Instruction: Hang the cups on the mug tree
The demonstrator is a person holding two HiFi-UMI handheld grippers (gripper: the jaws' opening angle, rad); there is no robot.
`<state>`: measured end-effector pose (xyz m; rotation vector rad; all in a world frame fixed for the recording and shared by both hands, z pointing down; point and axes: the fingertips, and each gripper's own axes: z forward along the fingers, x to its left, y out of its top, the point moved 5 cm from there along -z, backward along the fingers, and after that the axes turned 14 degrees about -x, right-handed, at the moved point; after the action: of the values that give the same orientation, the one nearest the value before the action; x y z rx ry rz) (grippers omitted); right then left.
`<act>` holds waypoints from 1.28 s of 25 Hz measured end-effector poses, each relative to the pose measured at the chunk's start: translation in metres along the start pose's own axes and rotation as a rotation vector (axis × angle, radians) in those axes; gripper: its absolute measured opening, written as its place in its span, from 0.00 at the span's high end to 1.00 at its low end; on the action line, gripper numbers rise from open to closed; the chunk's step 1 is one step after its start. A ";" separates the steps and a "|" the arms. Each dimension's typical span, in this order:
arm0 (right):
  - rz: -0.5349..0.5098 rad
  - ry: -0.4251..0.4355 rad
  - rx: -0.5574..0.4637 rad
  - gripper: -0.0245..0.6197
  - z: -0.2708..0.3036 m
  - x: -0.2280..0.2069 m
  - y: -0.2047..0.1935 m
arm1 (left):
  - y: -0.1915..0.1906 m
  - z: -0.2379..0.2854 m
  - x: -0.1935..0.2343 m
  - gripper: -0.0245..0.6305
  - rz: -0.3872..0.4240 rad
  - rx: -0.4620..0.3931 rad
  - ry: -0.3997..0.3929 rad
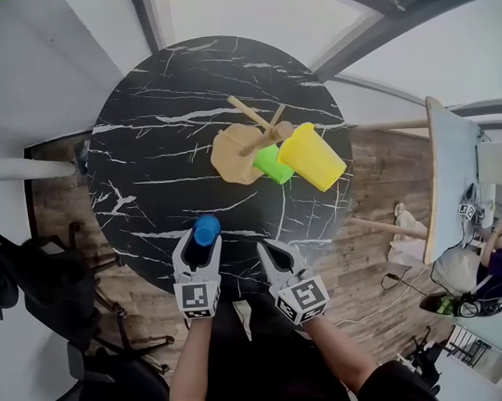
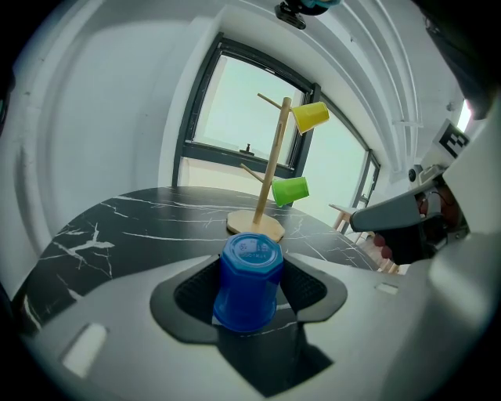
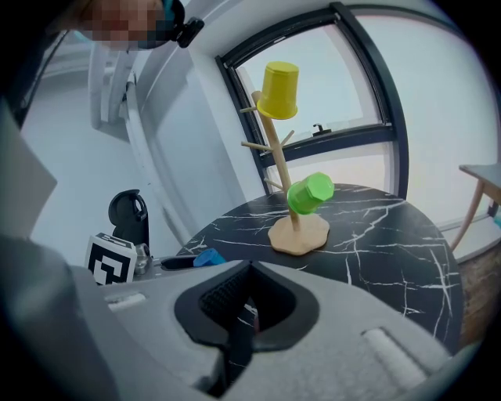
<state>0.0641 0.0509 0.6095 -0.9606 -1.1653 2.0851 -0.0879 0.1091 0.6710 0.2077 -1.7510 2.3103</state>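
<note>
Upturned blue cup [image 2: 248,282] sits clamped between the left gripper's [image 1: 200,241] wide jaws; right gripper [image 3: 252,298] closed, empty.

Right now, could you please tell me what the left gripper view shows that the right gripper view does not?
Only the left gripper view: the left gripper with its jaws closed on the upturned blue cup, and the right gripper seen from the side.
Only the right gripper view: its own jaws shut on nothing, plus the left gripper's marker cube.
Both: the mug tree with the yellow cup and green cup hanging on it, and the black marble table. The right gripper view also catches a sliver of the blue cup.
</note>
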 end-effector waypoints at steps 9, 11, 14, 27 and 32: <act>-0.012 0.004 -0.024 0.96 -0.021 0.004 0.013 | 0.022 -0.011 -0.020 0.59 -0.019 -0.013 -0.028; -0.016 0.010 -0.030 0.96 -0.026 0.006 0.017 | 0.030 -0.016 -0.025 0.59 -0.019 -0.018 -0.032; -0.021 0.023 -0.047 0.96 -0.033 0.011 0.026 | 0.044 -0.023 -0.033 0.59 -0.017 -0.029 -0.039; -0.049 0.058 -0.150 0.96 -0.046 0.022 0.075 | 0.096 -0.044 -0.059 0.59 -0.015 -0.078 -0.074; -0.077 0.076 -0.169 0.96 -0.057 0.029 0.089 | 0.112 -0.059 -0.072 0.59 -0.032 -0.091 -0.084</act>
<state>0.0820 0.0582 0.5013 -1.0458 -1.3341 1.8969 -0.0472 0.1297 0.5332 0.3185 -1.8734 2.2239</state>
